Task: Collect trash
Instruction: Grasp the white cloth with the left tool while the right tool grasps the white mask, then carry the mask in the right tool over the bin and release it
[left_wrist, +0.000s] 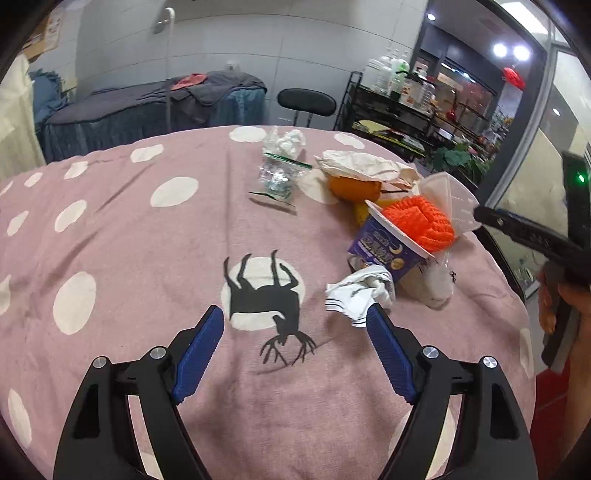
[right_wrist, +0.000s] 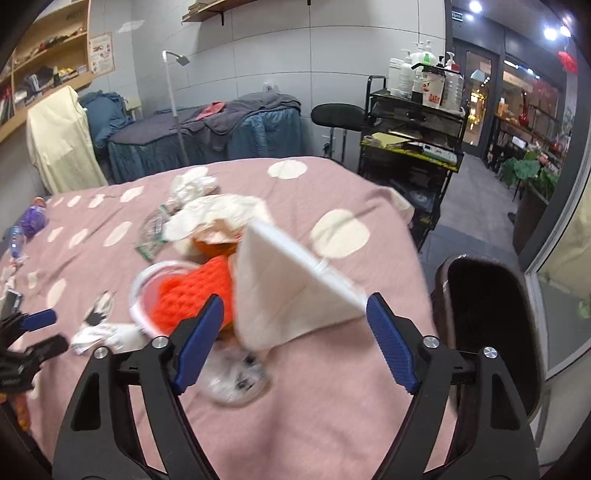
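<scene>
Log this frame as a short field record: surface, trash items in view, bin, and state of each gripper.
surface: pink polka-dot cloth with a deer print
trash cluster: paper cup holding an orange net; white face mask; crumpled white wrapper; clear plastic bag
bin: dark bin beside the bed's edge
left gripper: open, empty, right fingertip near the wrapper
right gripper: open, mask in front of it, contact unclear

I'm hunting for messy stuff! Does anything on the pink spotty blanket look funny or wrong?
Yes. The purple cup lies tipped on its side with an orange knitted thing stuffed in its mouth, and a crumpled white wrapper sits beside it.
</scene>
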